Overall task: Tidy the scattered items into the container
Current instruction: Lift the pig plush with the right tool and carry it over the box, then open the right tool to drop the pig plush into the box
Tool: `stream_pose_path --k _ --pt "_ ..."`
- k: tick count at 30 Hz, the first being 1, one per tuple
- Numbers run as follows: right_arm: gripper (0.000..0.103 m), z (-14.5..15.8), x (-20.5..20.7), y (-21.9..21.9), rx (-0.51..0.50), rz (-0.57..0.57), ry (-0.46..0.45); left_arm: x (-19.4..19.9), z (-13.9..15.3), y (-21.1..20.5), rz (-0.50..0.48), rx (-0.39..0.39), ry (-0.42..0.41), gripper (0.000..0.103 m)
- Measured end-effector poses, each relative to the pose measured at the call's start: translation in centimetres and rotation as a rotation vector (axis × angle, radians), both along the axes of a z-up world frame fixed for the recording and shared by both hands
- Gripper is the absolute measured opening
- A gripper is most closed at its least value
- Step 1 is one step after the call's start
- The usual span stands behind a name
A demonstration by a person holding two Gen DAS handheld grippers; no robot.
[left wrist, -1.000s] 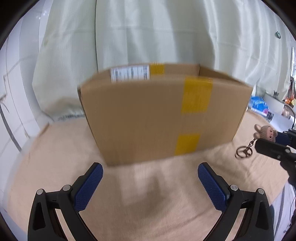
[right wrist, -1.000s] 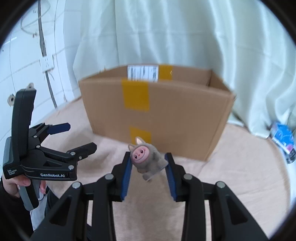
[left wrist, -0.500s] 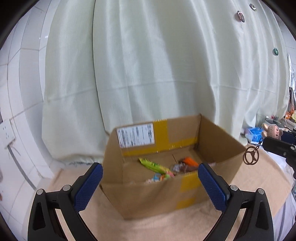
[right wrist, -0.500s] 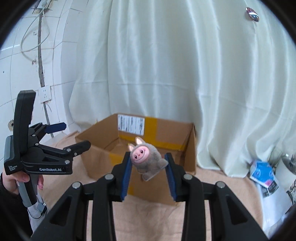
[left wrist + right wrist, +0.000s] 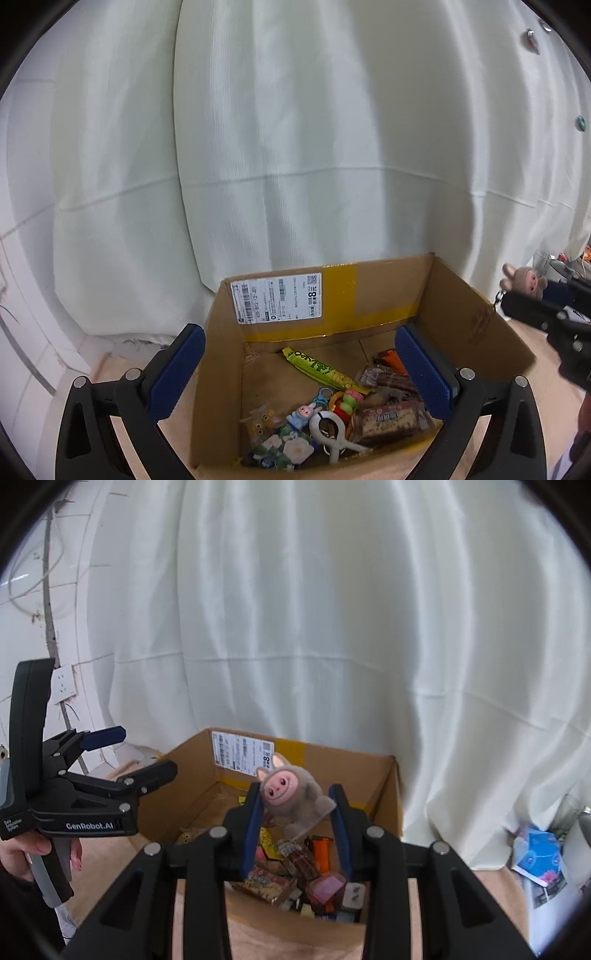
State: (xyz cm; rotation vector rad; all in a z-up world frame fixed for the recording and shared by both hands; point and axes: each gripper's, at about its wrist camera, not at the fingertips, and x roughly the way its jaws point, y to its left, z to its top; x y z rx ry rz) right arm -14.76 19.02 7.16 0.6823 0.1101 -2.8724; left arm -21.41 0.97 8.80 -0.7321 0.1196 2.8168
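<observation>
Right wrist: white curtain (image 5: 332, 627) behind cardboard box (image 5: 384, 794), snacks (image 5: 291, 871) inside.

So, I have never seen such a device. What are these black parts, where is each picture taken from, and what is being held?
A person holds two hand tools, each ending in a two-finger gripper with a camera looking along the fingers. The left view shows the open, empty left gripper above a cardboard box filled with snacks and small toys. The right view shows the right gripper shut on a grey plush pig, held over the box. The left gripper appears there at the side too.
</observation>
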Motion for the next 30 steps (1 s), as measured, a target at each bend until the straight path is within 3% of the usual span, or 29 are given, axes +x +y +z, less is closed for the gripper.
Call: stream_pose_path --k 10,28,29,30 --pt "0.040 -4.4 -5.6 0.2 -0.028 0.006 -0.089 -2.9 -3.0 0.7 0.006 -0.017 -0.038 0.103" --pt "0.040 -7.0 -6.5 0.8 -0.041 0.009 -0.158 -3.3 -4.0 1.3 -0.006 -0.018 -0.053 0.103" --pt "0.041 -6.9 -6.5 0.8 -0.037 0.014 -0.160 -3.2 -4.0 1.3 -0.003 -0.016 -0.051 0.103" --pt "0.053 -6.8 -6.4 0.7 -0.028 0.014 -0.152 -3.3 -4.1 1.3 -0.003 -0.016 -0.054 0.103"
